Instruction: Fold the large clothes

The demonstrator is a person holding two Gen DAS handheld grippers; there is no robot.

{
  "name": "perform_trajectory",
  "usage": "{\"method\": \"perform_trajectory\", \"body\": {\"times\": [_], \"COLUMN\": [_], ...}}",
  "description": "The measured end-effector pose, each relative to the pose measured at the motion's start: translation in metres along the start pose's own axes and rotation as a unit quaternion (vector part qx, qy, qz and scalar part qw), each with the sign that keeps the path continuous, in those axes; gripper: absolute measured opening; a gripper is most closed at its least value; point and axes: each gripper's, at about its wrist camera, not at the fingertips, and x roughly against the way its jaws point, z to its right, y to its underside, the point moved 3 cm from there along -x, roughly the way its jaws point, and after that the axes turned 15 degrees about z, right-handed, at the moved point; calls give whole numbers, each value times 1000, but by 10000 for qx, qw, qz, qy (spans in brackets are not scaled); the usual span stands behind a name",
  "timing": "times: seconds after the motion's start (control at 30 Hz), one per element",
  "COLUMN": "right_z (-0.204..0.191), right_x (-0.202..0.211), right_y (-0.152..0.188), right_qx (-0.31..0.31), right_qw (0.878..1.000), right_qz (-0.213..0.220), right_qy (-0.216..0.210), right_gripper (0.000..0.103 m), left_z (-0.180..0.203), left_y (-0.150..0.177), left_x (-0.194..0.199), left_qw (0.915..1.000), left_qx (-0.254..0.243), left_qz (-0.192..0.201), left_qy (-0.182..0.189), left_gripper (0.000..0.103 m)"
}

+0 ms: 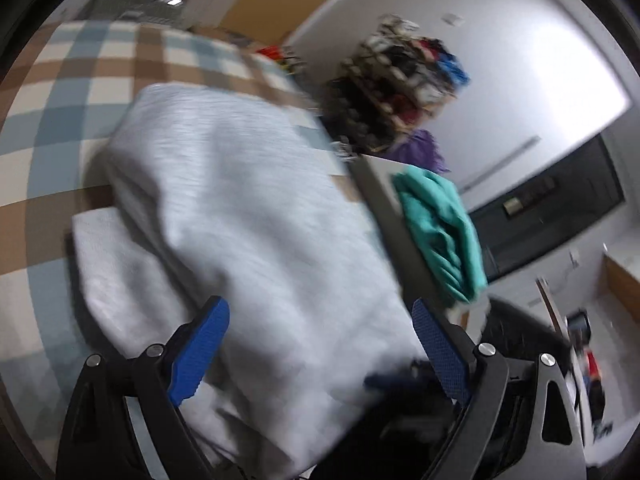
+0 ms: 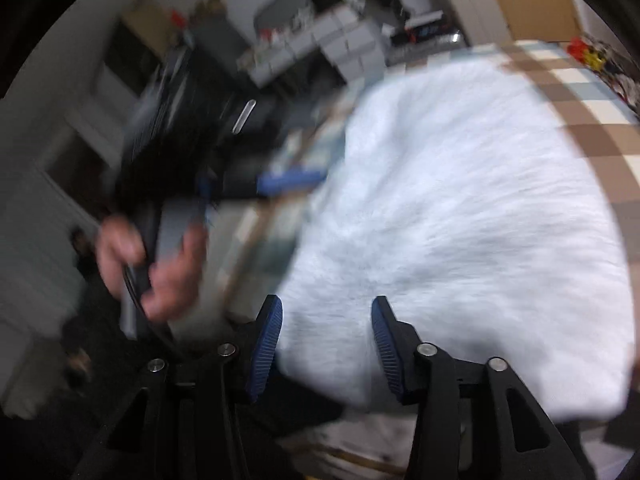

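- Because both views are smeared by motion blur, I read the fingers first: my left gripper [image 1: 320, 344] has its blue pads spread wide, with nothing pinched between them; only the cloth lies beyond the gap.
- My right gripper [image 2: 326, 342] is also parted, a little less widely, and holds nothing that I can see; its tips hover at the near edge of the cloth, though I cannot tell whether they touch it.
- The task's thing, a pale grey-white garment [image 1: 240, 208], lies bunched in a thick folded mound right in front of both grippers, spread over the checked bedcover [image 1: 60, 92].
- In the right wrist view the person's left hand [image 2: 156, 264] grips the other tool's handle, just beside the garment's edge.
- I judge the fold to be partly done: the cloth looks doubled over, with a lower layer sticking out at the left of the left wrist view, but the edges are uneven and the bundle is bulky. Further halving and squaring up seem to be left; the blur keeps me from saying more.
- The bed carries the work, with its brown, blue and white checks.
- Beyond it, a teal cloth [image 1: 440, 236] hangs over a dark board at the bed's far side, with a purple cloth [image 1: 420, 150] behind and a cluttered shoe rack [image 1: 400, 76] against the white wall.
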Motion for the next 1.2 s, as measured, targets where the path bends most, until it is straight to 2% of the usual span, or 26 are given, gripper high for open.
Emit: {"method": "perform_trajectory", "body": {"times": [0.07,0.13,0.23,0.33,0.4,0.43,0.5,0.57,0.6,0.67,0.7,0.73,0.8,0.9,1.03,1.1,1.2], "right_z": [6,17,31,38,45,48,52,65,71,84,94,104,123,147,165,166,163], "right_x": [29,54,73,79,83,80,86,83,76,54,37,25,-5,-46,-70,-78,-87], "right_y": [-4,-6,-7,-11,-25,-29,-40,-61,-69,-88,-96,-98,-99,-93,-84,-79,-70], "right_qx": [-199,-400,-549,-624,-593,-588,-559,-301,-137,142,95,15,-139,-454,-1020,-1209,-1195], "right_qw": [9991,9969,9955,9950,9949,9948,9950,9957,9953,9955,9964,9962,9941,9888,9819,9776,9746], "right_qz": [368,682,770,771,797,802,761,683,642,404,155,-31,-547,-1195,-1562,-1716,-1892], "right_qy": [-54,2,105,117,188,214,340,547,718,846,830,868,924,764,323,136,82], "right_gripper": [56,60,61,60,60,61,71,94,96,97,97,97,97,97,97,97,99], "left_z": [17,20,6,-15,-20,-19,-20,-25,-30,-41,-51,-57,-77,-89,-95,-91,-92], "left_y": [18,41,62,63,61,60,55,48,39,25,21,19,18,20,16,15,13], "left_x": [1,-14,-39,-48,-45,-43,-30,-13,0,16,19,19,6,-13,-27,-36,-47], "left_qw": [9998,9992,9962,9947,9952,9943,9927,9907,9890,9829,9775,9744,9677,9623,9571,9594,9571], "left_qx": [-150,-148,-311,-20,148,141,487,1021,1159,1184,1301,1447,1985,2330,2481,2459,2599], "left_qz": [-92,-381,-660,-736,-648,-628,-579,-379,-107,263,367,398,147,-107,-161,-196,-474], "left_qy": [40,-47,-468,-721,-715,-851,-942,-821,-910,-1384,-1619,-1671,-1549,-1403,-1491,-1368,-1195], "left_gripper": [90,90,90,89,79,75,72,73,76,90,90,90,90,90,90,90,90]}}
